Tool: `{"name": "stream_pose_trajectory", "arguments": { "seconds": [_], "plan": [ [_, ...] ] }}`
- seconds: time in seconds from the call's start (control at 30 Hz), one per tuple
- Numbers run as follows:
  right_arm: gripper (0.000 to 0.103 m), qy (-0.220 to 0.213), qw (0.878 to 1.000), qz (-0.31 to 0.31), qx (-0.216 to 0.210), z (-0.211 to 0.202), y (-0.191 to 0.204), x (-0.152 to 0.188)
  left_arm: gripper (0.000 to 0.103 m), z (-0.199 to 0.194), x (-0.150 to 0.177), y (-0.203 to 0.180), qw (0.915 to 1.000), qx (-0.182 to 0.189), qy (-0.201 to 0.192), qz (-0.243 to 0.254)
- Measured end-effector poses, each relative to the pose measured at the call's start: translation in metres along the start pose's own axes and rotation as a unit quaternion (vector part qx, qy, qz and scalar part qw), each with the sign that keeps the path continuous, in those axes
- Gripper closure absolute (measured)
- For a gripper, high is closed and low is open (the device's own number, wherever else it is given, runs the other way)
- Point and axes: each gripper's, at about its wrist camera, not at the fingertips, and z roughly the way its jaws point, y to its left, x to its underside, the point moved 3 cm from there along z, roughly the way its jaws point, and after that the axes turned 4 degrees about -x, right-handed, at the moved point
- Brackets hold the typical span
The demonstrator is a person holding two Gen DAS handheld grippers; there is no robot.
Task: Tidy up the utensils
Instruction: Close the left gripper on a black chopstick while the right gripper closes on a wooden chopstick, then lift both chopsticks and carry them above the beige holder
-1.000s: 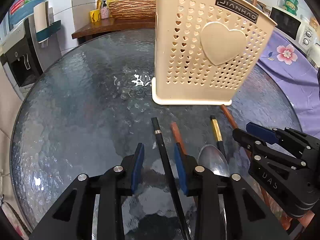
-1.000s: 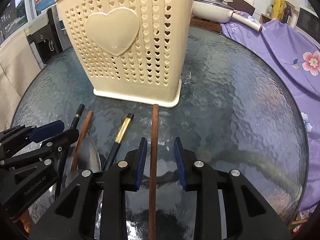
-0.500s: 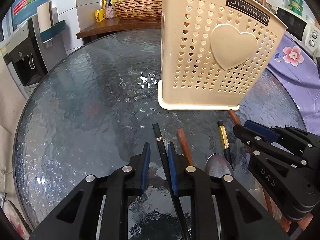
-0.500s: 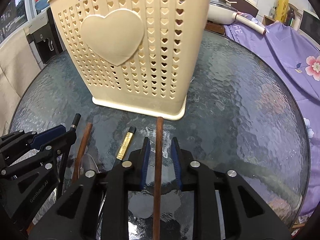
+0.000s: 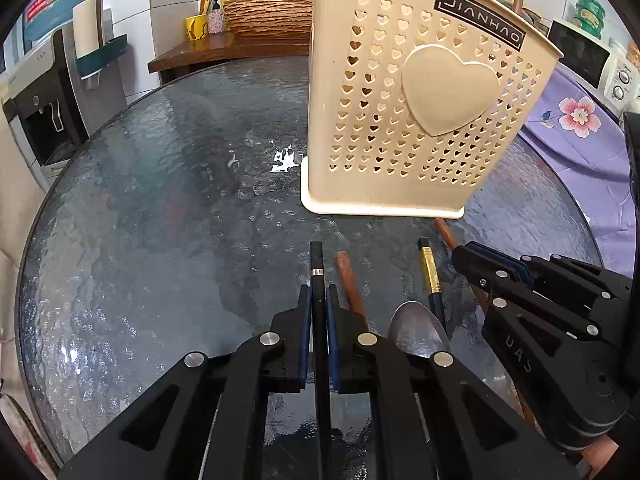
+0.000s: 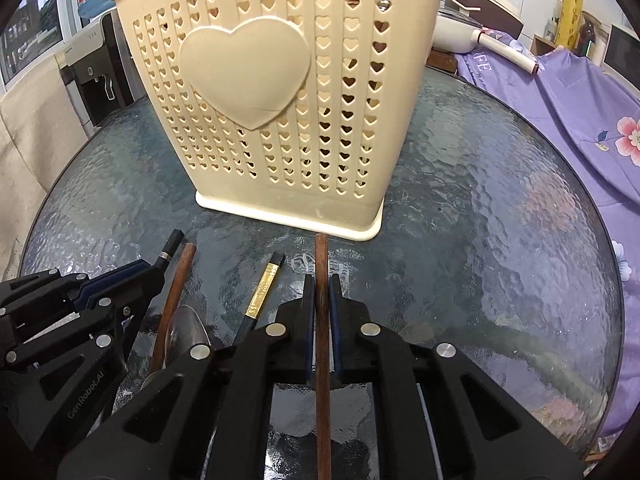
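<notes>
Chopsticks before the cream holder (image 6: 280, 100), probably slick, stiff: left gripper (image 5: 318, 300) clamps black chopstick (image 5: 317, 264), right gripper (image 6: 320, 292) clamps brown chopstick (image 6: 321, 252), near tips

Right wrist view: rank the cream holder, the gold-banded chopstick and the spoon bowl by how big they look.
1. cream holder, by far the largest.
2. gold-banded chopstick and spoon bowl: unsure, both are partly hidden behind the tongs.
</notes>
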Motion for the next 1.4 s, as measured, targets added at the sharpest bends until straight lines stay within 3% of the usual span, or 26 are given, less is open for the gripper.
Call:
{"name": "stream_pose_trajectory", "arguments": {
  "seconds": [0.6, 0.83, 1.1, 1.4],
  "plan": [
    [0.095, -0.046, 0.998, 0.016, -0.039, -0.038, -0.01, 0.002, 0.096, -0.009, -0.007, 0.008, 0.9993, 0.035, -0.006, -0.016],
    [0.095, -0.079, 0.995, 0.013, -0.051, -0.071, -0.006, -0.001, 0.096, -0.049, -0.014, 0.009, 0.9969, 0.057, -0.053, -0.014],
    [0.095, -0.14, 0.988, -0.002, -0.064, -0.137, -0.004, -0.016, 0.096, -0.11, -0.024, 0.008, 0.9892, 0.087, -0.118, -0.003],
    [0.095, -0.186, 0.979, -0.037, -0.069, -0.203, 0.007, -0.024, 0.096, -0.153, -0.03, 0.012, 0.9821, 0.103, -0.158, 0.006]
  ]
}}
